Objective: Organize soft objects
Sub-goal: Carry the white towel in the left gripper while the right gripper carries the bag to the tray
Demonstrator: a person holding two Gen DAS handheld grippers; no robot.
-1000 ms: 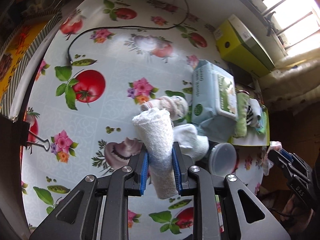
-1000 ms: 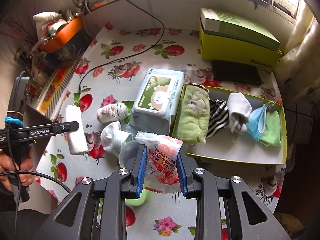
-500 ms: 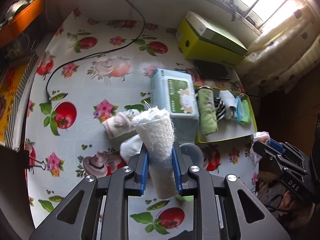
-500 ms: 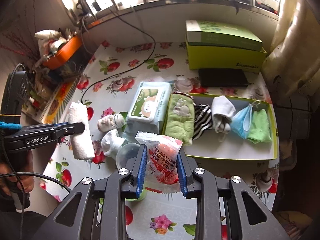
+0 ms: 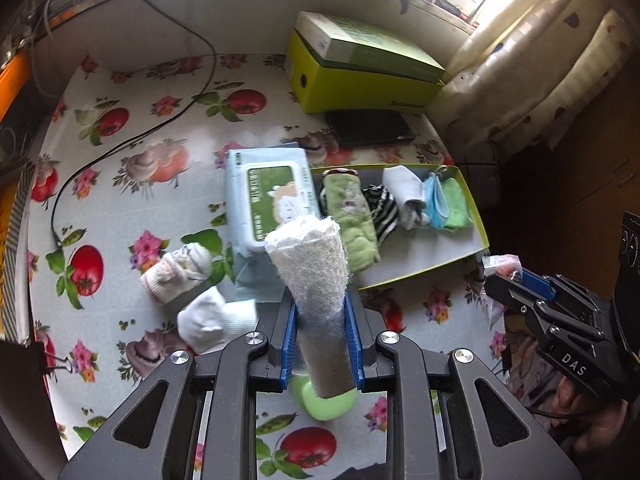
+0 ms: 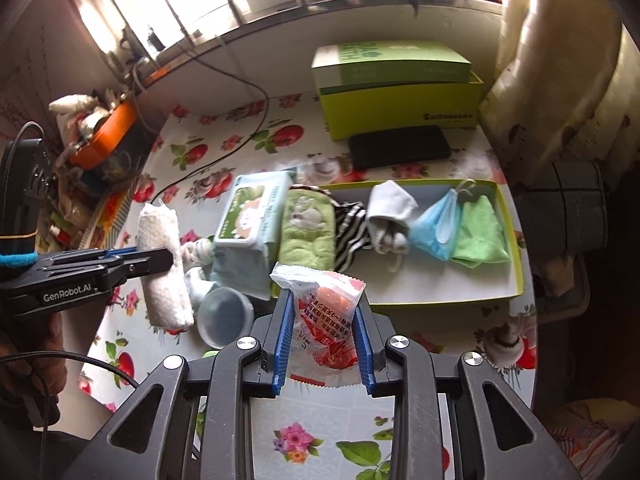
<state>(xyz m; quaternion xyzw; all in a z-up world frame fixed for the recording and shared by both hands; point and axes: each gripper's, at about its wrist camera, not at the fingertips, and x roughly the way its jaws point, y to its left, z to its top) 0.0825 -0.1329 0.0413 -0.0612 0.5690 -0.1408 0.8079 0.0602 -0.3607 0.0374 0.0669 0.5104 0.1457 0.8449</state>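
Note:
My left gripper (image 5: 320, 308) is shut on a rolled white towel (image 5: 316, 280), held upright above the table; the right wrist view shows that towel (image 6: 162, 264) at the left. My right gripper (image 6: 322, 316) is shut on a clear plastic packet with red print (image 6: 326, 320), hanging near the table's front edge. The yellow-green tray (image 6: 516, 236) holds a green embroidered cloth (image 6: 306, 228), a striped sock (image 6: 350, 232), a white sock (image 6: 388, 208), a blue face mask (image 6: 436, 228) and a green cloth (image 6: 480, 232). Two white socks (image 5: 176, 268) (image 5: 212, 320) lie on the table left of the tray.
A wet-wipes pack (image 5: 268, 204) sits against the tray's left end. A clear lidded cup (image 6: 224, 316) and a green object (image 5: 324, 404) stand near the front. Behind the tray are a black case (image 6: 400, 146) and a yellow-green box (image 6: 396, 88). A black cable (image 5: 132, 136) crosses the flowered tablecloth.
Both grippers have drawn back and risen, so more of the table shows. The left one has swung right with the towel, so the tray now lies ahead of it.

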